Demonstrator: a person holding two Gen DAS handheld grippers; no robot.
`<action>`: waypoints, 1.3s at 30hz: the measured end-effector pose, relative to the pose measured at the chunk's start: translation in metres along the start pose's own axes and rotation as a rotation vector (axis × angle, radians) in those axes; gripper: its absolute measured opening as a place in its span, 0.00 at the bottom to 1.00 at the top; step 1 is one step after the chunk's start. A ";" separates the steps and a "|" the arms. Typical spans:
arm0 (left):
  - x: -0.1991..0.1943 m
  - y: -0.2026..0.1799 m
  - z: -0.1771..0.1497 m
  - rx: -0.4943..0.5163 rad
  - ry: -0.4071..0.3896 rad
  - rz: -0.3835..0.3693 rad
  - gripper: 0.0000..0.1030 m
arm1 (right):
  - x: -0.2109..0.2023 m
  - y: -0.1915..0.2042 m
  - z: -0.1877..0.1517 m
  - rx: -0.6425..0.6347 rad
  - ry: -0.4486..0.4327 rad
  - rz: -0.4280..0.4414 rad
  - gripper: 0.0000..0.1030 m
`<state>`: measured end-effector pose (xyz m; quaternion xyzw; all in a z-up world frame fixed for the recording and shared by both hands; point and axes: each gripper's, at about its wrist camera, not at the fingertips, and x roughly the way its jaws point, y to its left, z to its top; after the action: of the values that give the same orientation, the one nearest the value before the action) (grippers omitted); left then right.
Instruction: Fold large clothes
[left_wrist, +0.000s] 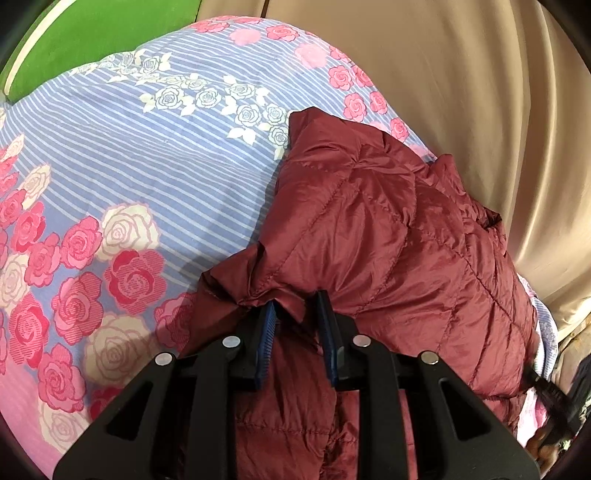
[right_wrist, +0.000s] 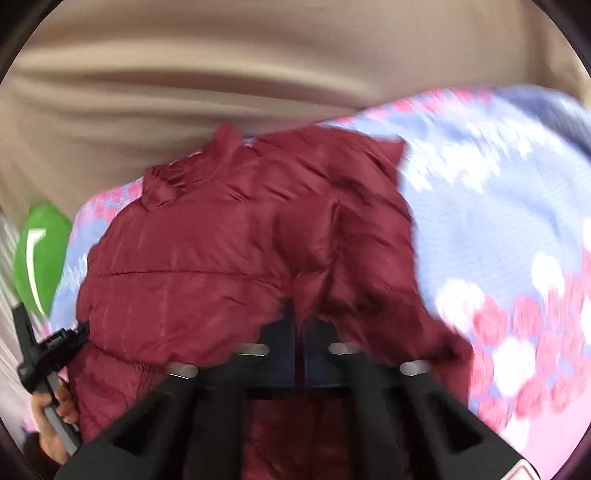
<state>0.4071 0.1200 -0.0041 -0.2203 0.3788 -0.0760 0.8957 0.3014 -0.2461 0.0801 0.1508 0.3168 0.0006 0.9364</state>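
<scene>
A dark red quilted jacket (left_wrist: 388, 236) lies crumpled on the rose-patterned bed sheet (left_wrist: 147, 155), near the sheet's curtain-side edge. My left gripper (left_wrist: 295, 317) is shut on a fold of the jacket's near edge, with the cloth bunched between its blue pads (left_wrist: 267, 325). In the blurred right wrist view, my right gripper (right_wrist: 299, 321) has its fingers close together and is shut on another part of the jacket (right_wrist: 221, 240), which tents up at the tips. The left gripper (right_wrist: 79, 332) shows there at the jacket's left edge, held by a hand (right_wrist: 55, 413).
A beige curtain (left_wrist: 461, 92) hangs right behind the bed. A green panel (left_wrist: 92, 40) stands past the far corner of the sheet. The blue striped sheet (right_wrist: 498, 221) spreads out on the side away from the curtain.
</scene>
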 end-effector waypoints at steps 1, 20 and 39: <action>0.000 0.000 0.000 0.000 -0.002 0.005 0.22 | -0.012 0.009 0.008 -0.024 -0.052 0.012 0.02; 0.007 -0.006 0.000 0.050 0.006 0.044 0.23 | -0.017 0.060 0.041 -0.052 -0.089 0.020 0.15; 0.006 0.004 0.002 0.022 0.011 0.000 0.23 | 0.018 0.005 0.048 -0.047 -0.029 -0.042 0.26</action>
<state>0.4128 0.1220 -0.0087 -0.2102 0.3827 -0.0812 0.8960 0.3448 -0.2533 0.1072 0.1222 0.3064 -0.0140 0.9439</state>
